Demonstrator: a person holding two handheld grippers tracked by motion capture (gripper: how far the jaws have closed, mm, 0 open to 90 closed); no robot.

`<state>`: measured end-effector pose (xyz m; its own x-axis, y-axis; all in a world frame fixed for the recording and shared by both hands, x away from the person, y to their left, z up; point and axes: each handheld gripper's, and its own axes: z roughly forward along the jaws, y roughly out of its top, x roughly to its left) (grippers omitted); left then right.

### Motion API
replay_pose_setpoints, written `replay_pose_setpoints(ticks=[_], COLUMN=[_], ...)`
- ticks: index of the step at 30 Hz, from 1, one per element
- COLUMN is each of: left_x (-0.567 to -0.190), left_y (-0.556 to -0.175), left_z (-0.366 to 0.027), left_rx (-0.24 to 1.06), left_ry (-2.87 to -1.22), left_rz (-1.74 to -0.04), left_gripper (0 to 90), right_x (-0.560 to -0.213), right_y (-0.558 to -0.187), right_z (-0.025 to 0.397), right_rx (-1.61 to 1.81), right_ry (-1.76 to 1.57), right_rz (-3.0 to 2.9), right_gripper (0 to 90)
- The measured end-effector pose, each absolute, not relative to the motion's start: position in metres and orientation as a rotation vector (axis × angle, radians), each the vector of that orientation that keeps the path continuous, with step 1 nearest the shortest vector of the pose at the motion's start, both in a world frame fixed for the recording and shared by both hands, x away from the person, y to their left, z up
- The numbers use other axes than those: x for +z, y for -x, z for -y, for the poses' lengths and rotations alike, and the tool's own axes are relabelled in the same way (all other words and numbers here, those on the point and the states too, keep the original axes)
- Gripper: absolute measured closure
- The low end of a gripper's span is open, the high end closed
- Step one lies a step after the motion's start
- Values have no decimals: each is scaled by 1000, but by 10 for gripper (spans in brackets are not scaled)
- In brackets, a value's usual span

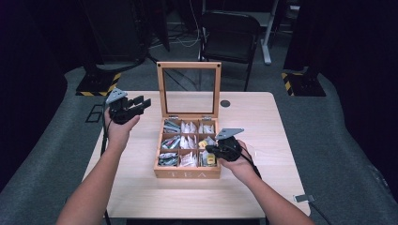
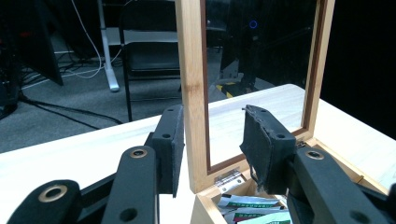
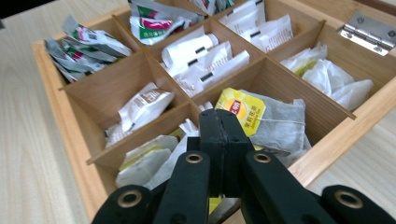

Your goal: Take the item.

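A pale wooden worktop (image 1: pixel 263 122) fills the middle of the high view, with dark floor around it and a black chair (image 1: pixel 230 35) beyond its far edge at 12 o'clock.

At the centre of the worktop sits a wooden tea box (image 1: pixel 187 174), its glass lid (image 1: pixel 189 89) standing upright at the back on two metal hinges. Inside, wooden dividers make a grid of nine compartments, each holding tea bags or sachets in white, grey and green wrappers.

The left gripper (image 1: pixel 136 106) is held above the worktop at 10 o'clock from the box, well apart from the compartments. Its jaws stand wide open with nothing between them; in the left gripper view they frame the left post of the lid (image 2: pixel 194 93).

The right gripper (image 1: pixel 210 149) hangs over the box's right-hand column, at 4 o'clock from its centre. Its jaws are pressed together (image 3: pixel 219 122); whether they pinch anything cannot be told. Just beyond their tips lies a tea bag (image 3: pixel 275 126) with a yellow tag (image 3: pixel 239 110), in the middle-right compartment.
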<state>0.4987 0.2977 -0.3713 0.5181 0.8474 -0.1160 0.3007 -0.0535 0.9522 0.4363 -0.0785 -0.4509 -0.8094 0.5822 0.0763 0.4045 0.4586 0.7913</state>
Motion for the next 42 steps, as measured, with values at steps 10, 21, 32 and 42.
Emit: replay_pose_setpoints(ticks=[10, 21, 32, 42], left_x=[-370, -369, -370, -370], left_y=[-498, -499, -499, -498], left_z=[-297, -295, -295, -298], left_rx=[603, 602, 600, 603], left_ry=[-1616, -1614, -1618, -1613], left_rz=[-1000, -993, -994, -998], left_gripper=[585, 585, 585, 585], right_x=[-437, -442, -452, -452], right_y=[-427, -432, -441, -436], right_z=[85, 78, 75, 77], right_rx=[1317, 1296, 1273, 1302], right_ry=[-833, -830, -898, -870], right_rz=[-2480, -2498, -2492, -2531], right_gripper=[900, 788, 661, 726])
